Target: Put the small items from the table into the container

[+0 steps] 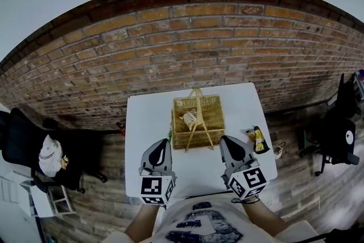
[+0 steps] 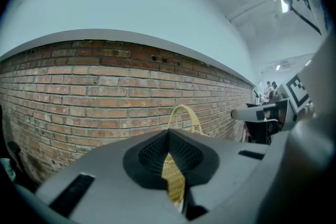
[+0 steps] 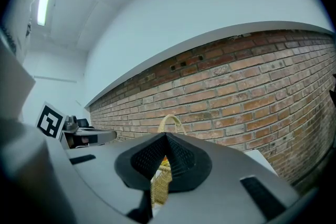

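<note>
A wicker basket [image 1: 211, 118] with an arched handle stands mid-table on the white table [image 1: 148, 122], and a small wrapped packet [image 1: 189, 118] lies inside it. Yellow snack packets [image 1: 259, 140] lie near the table's right edge. My left gripper [image 1: 162, 145] hovers near the basket's front left corner, shut and empty. My right gripper [image 1: 227, 141] is by the front right corner, also shut and empty. In the left gripper view the left gripper [image 2: 169, 137] points at the basket [image 2: 174, 182], and its handle [image 2: 185, 111] rises above the jaws. The right gripper [image 3: 165, 140] faces the basket [image 3: 160, 183] too.
A brick wall [image 1: 187, 48] runs behind the table. A black chair [image 1: 23, 148] holding a white cap [image 1: 51, 156] stands left of the table. Another black chair [image 1: 338, 136] stands on the right. A small red thing [image 1: 120, 128] lies on the floor by the table's left edge.
</note>
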A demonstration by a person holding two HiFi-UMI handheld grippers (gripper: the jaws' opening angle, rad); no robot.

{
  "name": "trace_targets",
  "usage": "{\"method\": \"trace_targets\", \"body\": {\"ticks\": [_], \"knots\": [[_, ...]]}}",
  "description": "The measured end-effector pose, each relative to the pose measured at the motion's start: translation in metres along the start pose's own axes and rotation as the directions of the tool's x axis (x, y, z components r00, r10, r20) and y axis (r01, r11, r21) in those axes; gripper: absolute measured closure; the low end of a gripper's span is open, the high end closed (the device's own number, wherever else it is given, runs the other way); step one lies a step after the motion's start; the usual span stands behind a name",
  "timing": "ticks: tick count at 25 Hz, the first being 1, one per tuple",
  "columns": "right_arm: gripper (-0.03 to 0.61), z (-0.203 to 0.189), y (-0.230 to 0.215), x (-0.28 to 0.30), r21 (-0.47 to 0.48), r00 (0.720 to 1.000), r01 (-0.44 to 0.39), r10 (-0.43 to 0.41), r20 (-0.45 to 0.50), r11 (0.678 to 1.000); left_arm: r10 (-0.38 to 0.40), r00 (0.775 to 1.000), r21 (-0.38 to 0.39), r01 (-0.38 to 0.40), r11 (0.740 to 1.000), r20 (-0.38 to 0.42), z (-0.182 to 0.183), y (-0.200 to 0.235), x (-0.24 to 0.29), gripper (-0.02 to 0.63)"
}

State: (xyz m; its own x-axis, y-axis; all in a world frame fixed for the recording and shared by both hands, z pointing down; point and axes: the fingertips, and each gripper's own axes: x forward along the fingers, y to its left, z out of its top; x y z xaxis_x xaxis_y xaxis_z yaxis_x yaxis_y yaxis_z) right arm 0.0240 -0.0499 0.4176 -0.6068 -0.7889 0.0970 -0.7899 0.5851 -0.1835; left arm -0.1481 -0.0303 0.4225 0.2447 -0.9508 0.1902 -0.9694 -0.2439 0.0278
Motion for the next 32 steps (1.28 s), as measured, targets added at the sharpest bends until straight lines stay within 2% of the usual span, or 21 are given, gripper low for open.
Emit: {"method": "trace_targets", "body": {"ticks": [7, 12, 17, 27, 32], "knots": [[0.561, -0.003, 0.001, 0.002, 0.000, 1.000, 0.001, -0.001, -0.006, 1.000, 0.000, 1.000, 0.009, 0.000, 1.000, -0.008, -0.004, 0.001, 0.000, 0.566], [0.561, -0.004, 0.001, 0.002, 0.004, 1.000, 0.002, -0.002, -0.009, 1.000, -0.007, 1.000, -0.034, 0.008, 0.999, 0.022, 0.000, 0.003, -0.001, 0.566], [0.561, -0.006, -0.001, 0.004, 0.006, 1.000, 0.001, -0.001, -0.012, 1.000, 0.005, 1.000, -0.038, -0.005, 0.999, 0.013, -0.002, 0.008, 0.001, 0.566], [0.561, -0.007, 0.002, 0.016, 0.009, 1.000, -0.012, 0.012, -0.021, 1.000, 0.035, 0.999, -0.047, -0.036, 0.998, -0.022, -0.013, 0.022, 0.005, 0.566], [0.561, -0.011, 0.000, 0.020, 0.010, 0.999, -0.016, 0.017, -0.034, 1.000, 0.043, 0.997, -0.035, -0.046, 0.998, -0.068, -0.030, 0.029, 0.010, 0.565]]}}
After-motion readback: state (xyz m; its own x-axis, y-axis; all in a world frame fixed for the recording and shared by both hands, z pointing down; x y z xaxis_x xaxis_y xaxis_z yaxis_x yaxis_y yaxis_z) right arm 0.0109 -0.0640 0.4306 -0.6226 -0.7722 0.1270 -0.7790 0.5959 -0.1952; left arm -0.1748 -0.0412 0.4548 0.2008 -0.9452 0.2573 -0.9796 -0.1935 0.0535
